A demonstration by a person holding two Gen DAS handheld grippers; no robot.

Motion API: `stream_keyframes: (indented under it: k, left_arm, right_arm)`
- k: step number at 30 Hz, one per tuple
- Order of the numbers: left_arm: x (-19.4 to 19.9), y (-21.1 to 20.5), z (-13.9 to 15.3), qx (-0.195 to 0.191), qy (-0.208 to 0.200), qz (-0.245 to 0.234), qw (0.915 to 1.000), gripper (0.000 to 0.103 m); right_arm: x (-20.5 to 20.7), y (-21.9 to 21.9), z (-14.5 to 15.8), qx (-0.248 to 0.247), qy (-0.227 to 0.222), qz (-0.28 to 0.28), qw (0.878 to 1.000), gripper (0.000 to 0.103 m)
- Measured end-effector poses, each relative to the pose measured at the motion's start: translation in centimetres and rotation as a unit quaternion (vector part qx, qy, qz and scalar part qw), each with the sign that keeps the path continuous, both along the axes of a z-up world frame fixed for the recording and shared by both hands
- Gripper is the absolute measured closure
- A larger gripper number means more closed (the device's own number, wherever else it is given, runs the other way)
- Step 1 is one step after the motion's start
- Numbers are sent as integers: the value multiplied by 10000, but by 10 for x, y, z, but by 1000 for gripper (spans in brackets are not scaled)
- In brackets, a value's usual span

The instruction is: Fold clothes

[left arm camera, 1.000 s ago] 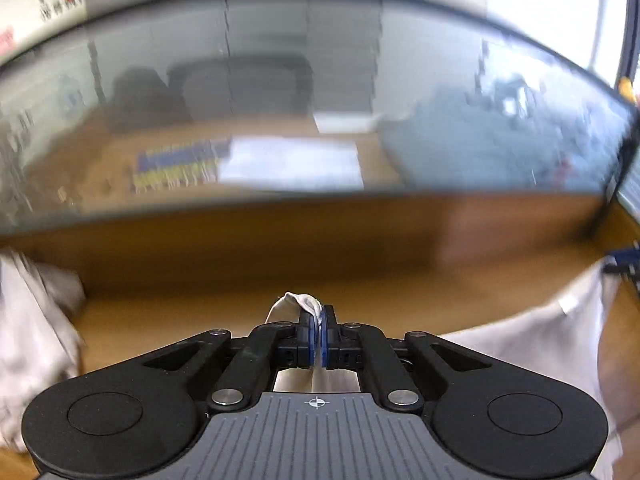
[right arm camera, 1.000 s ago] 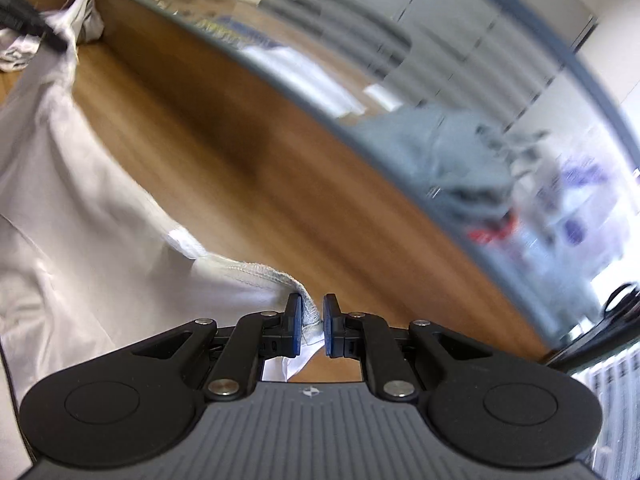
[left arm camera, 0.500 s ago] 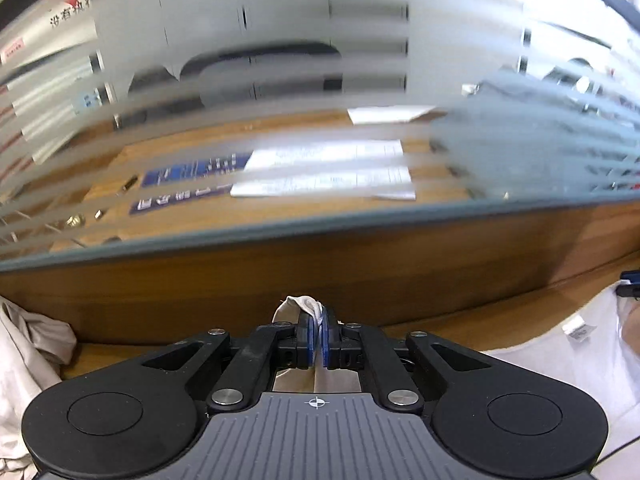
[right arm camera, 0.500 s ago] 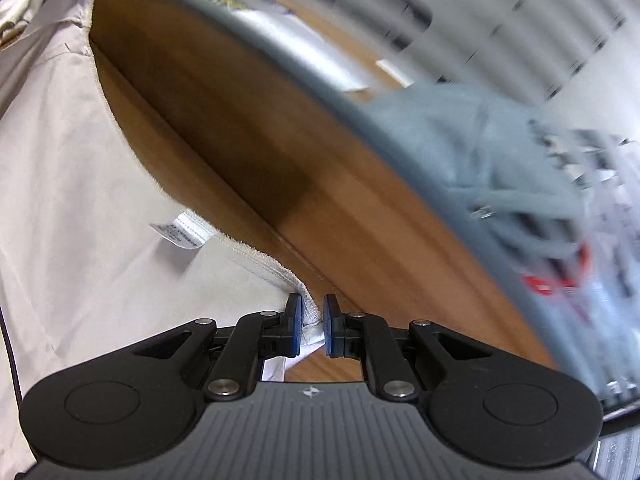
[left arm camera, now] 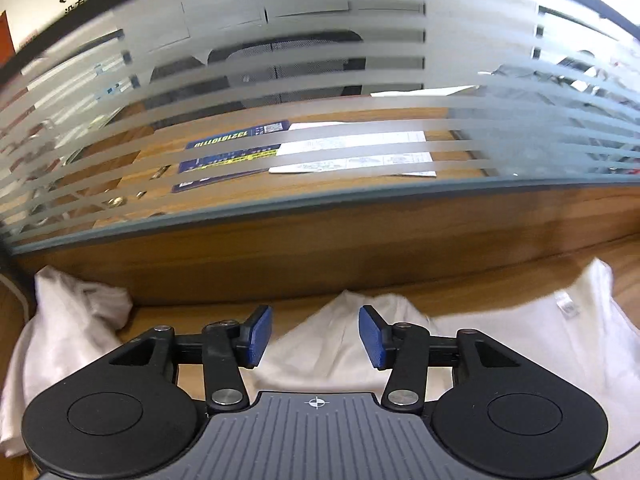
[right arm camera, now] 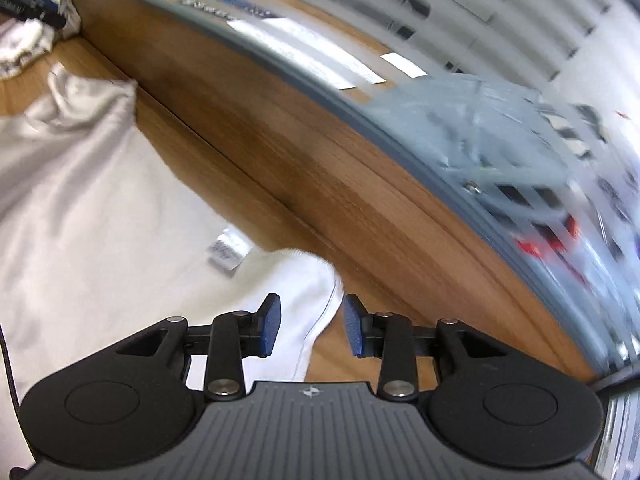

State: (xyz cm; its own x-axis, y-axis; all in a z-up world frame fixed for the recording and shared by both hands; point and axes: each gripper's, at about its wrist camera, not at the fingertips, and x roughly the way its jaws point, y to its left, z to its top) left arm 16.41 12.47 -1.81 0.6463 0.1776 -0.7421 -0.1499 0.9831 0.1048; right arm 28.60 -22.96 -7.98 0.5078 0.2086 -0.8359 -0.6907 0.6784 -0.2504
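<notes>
Left wrist view: your left claw (left arm camera: 315, 335) stands wide, blue pads (left arm camera: 259, 335) apart with nothing between them. Just beyond and below the pads the white cotton garment (left arm camera: 520, 344) lies spread on the brown wooden counter (left arm camera: 200, 314), one corner peaked up right ahead of the gap. A small white care label (left arm camera: 567, 307) shows on the cloth to your right. At the left edge a second crumpled white cloth heap (left arm camera: 68, 320) sits against the wooden back panel (left arm camera: 320, 240). Above the panel runs a frosted striped glass partition (left arm camera: 320, 80), with papers visible behind it.

Right wrist view: your right claw (right arm camera: 312, 326) is also wide, holding nothing. The white garment's hemmed corner lies on the counter directly under the gap, closer to the left-hand pad (right arm camera: 271, 325). The cloth stretches away to the left, flat over most of its area and bunched at its far end. The care label (right arm camera: 226, 251) sits near the edge by the back panel. Bare wood shows under the right-hand pad. Far left, the tip of the other black claw is just visible above the crumpled heap (right arm camera: 24, 46).
</notes>
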Motion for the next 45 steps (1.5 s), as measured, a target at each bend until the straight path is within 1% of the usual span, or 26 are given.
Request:
stream_keyframes:
  k: [5,9,12,16,20,25,27,30,34,36,37,38,40,41,45]
  left_arm:
    - [-52,0,26,-58,75,-21,10000,48]
    - [-98,-1,35,-196,112,1,9997,46]
    - [-130,-5,34,-213,168,-26,9996,44]
    - [-175,-9,21,-228,323,-12,9992,44]
    - [-214,-7,2,-327,497,15,9982,44]
    - [-261,-2,-26,-338,730,36,9968,43]
    - [-278,1,-37,-416,846,93,9955,43]
    - [-302,5,-55,-508,1072,224,9927,43]
    - [-321,5,-70,-401,1257,167,9911,43]
    - [-326,6,-74,-358,1282,103,9911,43]
    - [-328,6,-74,-323,1278,59,9913,43]
    - [-330,6,-74,-285,1272,15,9915,43]
    - [-331,8,-72,-178,1224,-52,9923,43]
    - [-332,10,-71,-137,1200,-75,9927,43]
    - [-333,18,-66,-74,1130,-49,9936,43]
  right_arm:
    - [-52,-29,33,354,169,-282,9988,58]
    - [-106,-52,48,494,294,-458,9973,57]
    - [-146,-65,48,552,397,-590,9959,57]
    - [-201,-76,42,652,580,-803,9930,55]
    - [-255,-81,26,767,785,-1102,9878,55]
    - [-313,-84,-7,846,1104,-1625,9769,55]
    - [-335,-83,-21,844,1229,-1828,9718,55]
    - [-364,-79,-40,867,1404,-2122,9632,55]
    - [-390,-73,-62,857,1520,-2420,9545,56]
    - [-394,-69,-71,823,1561,-2475,9527,60]
    - [-396,-68,-75,805,1584,-2499,9518,71]
    - [-398,-66,-79,791,1598,-2503,9516,85]
    - [-401,-61,-84,756,1605,-2484,9523,98]
    - [-403,-59,-85,696,1561,-2454,9542,100]
    - [-408,-57,-84,337,1290,-2322,9635,100]
